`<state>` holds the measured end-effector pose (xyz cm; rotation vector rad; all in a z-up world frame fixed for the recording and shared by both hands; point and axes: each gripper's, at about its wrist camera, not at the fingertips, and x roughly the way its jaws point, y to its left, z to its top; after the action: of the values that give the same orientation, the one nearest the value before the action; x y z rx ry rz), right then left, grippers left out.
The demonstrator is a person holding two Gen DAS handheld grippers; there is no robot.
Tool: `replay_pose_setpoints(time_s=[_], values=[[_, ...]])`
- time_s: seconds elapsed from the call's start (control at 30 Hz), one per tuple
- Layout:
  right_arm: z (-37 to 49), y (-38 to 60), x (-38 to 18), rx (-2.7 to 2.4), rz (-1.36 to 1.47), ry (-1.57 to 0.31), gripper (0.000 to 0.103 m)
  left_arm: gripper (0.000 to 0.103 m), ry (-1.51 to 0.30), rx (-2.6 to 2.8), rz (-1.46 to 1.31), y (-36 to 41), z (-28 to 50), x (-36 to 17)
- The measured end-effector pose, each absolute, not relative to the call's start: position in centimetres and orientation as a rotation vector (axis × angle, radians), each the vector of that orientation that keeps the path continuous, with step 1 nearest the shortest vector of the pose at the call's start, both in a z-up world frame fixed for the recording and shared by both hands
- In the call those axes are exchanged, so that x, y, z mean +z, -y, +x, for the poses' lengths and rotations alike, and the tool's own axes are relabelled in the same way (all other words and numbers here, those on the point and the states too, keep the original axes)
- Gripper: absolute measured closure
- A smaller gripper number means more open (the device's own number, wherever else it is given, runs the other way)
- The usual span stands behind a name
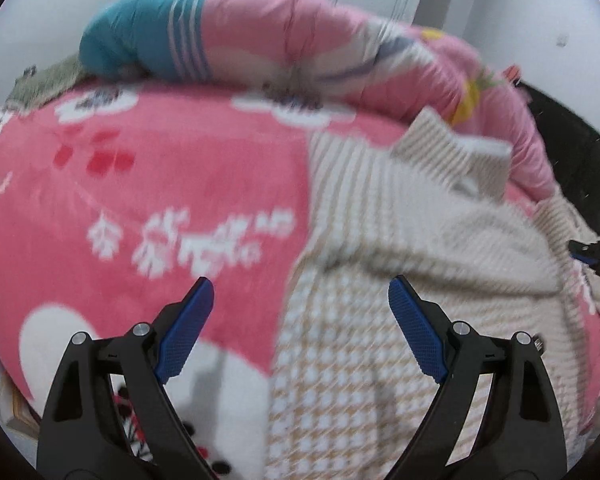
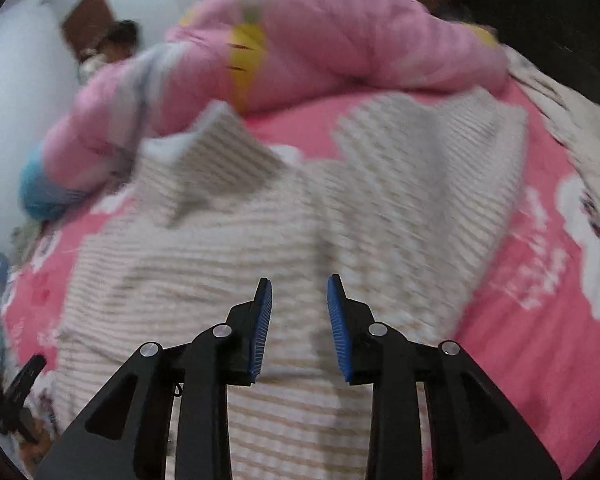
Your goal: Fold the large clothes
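A large cream and beige knit sweater [image 1: 400, 240] with a ribbed collar lies spread on a pink patterned blanket [image 1: 160, 184]. It fills the middle of the right wrist view [image 2: 300, 216]. My left gripper [image 1: 300, 288] is wide open and empty, above the sweater's left edge where it meets the blanket. My right gripper [image 2: 299, 286] is open with a narrower gap and empty, above the sweater's body. The right gripper also shows at the right edge of the left wrist view [image 1: 592, 256]. Both views are blurred.
A rolled pink and teal quilt [image 1: 300, 40] lies along the far side of the bed, also in the right wrist view [image 2: 320, 40]. White walls stand behind. A dark area [image 1: 572, 152] borders the bed on the right.
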<state>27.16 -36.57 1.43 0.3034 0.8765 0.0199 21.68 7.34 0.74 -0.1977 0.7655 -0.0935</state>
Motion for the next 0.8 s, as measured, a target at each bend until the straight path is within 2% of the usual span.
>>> replay_pose_setpoints(time_s=[0.03, 0.1, 0.2, 0.23, 0.47, 0.63, 0.8], values=[[27.4, 35.5, 1.2, 0.044, 0.274, -0.880, 0.056, 0.017, -0.757, -0.102, -0.194, -6.9, 21.9, 1.2], [28.2, 33.1, 0.0, 0.085, 0.198, -0.910, 0.050, 0.017, -0.764, -0.138, -0.196, -5.7, 22.9, 1.7], [29.4, 31.2, -5.2, 0.066, 0.107, -1.038, 0.049, 0.017, -0.794, -0.184, -0.183, -3.7, 24.6, 1.5], [29.1, 31.2, -5.8, 0.072, 0.103, -1.014, 0.048, 0.017, -0.810, -0.197, -0.174, -2.9, 25.5, 1.4], [28.2, 31.5, -3.5, 0.049, 0.100, -1.037, 0.048, 0.017, -0.877, -0.257, -0.115, 0.7, 32.7, 1.1], [30.9, 28.7, 0.4, 0.157, 0.114, -0.933, 0.048, 0.018, -0.965, -0.166, -0.064, 1.5, 38.9, -1.9], [35.6, 25.8, -2.9, 0.223, 0.120, -1.008, 0.048, 0.016, -0.981, -0.074, -0.088, 0.1, 40.6, -3.9]])
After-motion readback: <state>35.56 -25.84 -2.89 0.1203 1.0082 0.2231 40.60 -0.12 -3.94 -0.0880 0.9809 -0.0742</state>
